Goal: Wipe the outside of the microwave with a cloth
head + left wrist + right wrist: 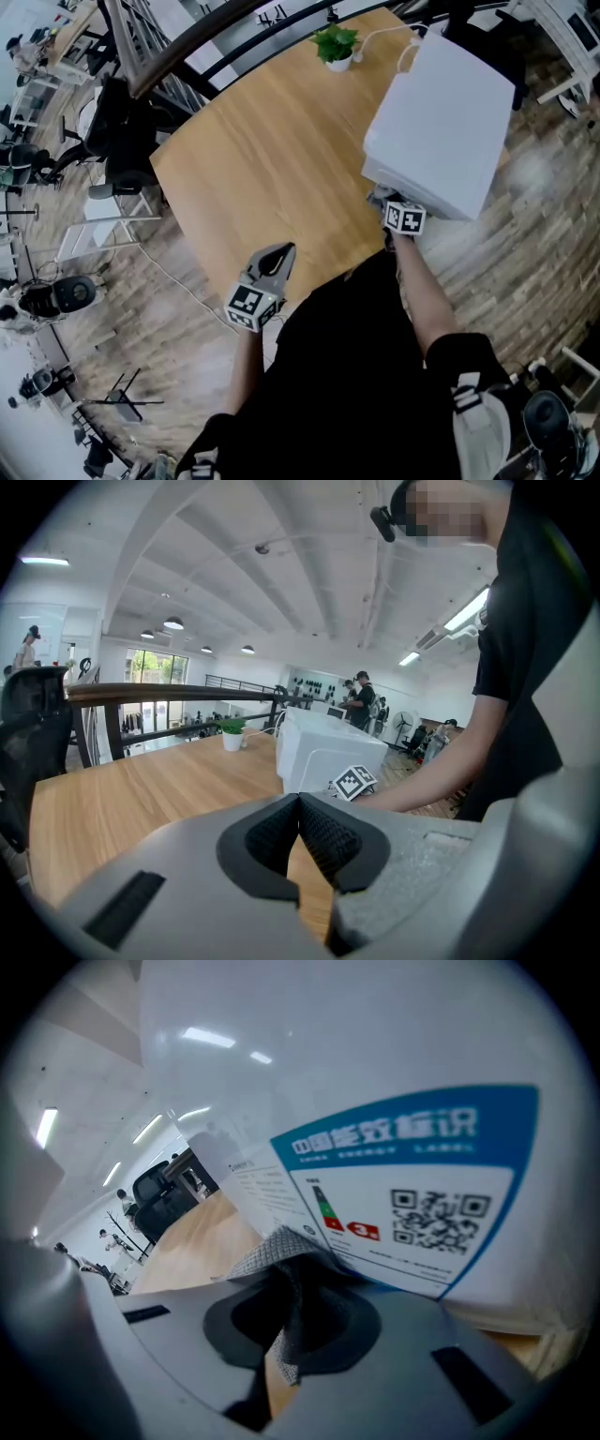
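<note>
A white microwave [441, 122] stands at the right end of the wooden table [272, 169]; it also shows as a white box, the microwave [323, 747], in the left gripper view. My right gripper [384, 201] is shut on a grey cloth [286, 1283] and presses it against the microwave's near face [375, 1072], just below a blue-edged label [403, 1194]. The left gripper [281, 253] hangs over the table's near edge, shut with nothing between its jaws [300, 832].
A small potted plant [335, 45] and a white cable [398, 42] sit at the table's far end. A dark railing [178, 56] runs behind the table. Office chairs [117, 131] stand to the left on the wood floor. People [361, 700] stand in the distance.
</note>
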Available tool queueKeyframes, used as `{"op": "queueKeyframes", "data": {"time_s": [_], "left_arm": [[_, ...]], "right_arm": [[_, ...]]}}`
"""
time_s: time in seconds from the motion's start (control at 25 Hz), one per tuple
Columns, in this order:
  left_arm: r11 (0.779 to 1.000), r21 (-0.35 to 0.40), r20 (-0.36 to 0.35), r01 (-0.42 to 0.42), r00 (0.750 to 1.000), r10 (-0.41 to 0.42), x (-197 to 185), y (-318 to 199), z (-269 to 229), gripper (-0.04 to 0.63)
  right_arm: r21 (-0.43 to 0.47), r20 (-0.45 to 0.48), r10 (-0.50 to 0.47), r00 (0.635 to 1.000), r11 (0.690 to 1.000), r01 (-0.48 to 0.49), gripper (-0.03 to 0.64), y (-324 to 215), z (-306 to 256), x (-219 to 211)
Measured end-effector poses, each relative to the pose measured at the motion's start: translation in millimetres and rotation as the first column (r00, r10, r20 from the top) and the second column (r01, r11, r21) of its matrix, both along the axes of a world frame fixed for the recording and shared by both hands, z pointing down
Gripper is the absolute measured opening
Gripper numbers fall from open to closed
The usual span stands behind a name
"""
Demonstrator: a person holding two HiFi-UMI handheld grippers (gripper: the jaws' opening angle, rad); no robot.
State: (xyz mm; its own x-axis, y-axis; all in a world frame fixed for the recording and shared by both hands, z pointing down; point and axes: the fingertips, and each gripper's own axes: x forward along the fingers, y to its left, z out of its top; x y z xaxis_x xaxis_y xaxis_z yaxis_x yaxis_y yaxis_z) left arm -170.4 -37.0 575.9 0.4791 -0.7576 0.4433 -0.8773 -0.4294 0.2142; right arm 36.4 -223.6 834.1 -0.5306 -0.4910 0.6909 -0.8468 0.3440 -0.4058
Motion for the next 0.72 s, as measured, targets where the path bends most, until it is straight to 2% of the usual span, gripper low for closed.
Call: {"op": "queueKeyframes", "data": {"time_s": [0.16,0.72], "left_arm": [[0.999,-0.032,-0.003,0.042,0.999,-0.042,-5.6,8.1,4.2,0.001],[0.99,-0.021,0.0,0.141,0.99,-0.141,-29.4,25.3,5.0,0.0]], "right_arm": [[0.001,0.028,-0.013,1.0,1.0,0.013,0.018,-5.8,-2.5,-16.2],[-0.021,0.057,-0.058,0.997,0.998,0.06,0.018,-14.4,5.7,-62.9]]}}
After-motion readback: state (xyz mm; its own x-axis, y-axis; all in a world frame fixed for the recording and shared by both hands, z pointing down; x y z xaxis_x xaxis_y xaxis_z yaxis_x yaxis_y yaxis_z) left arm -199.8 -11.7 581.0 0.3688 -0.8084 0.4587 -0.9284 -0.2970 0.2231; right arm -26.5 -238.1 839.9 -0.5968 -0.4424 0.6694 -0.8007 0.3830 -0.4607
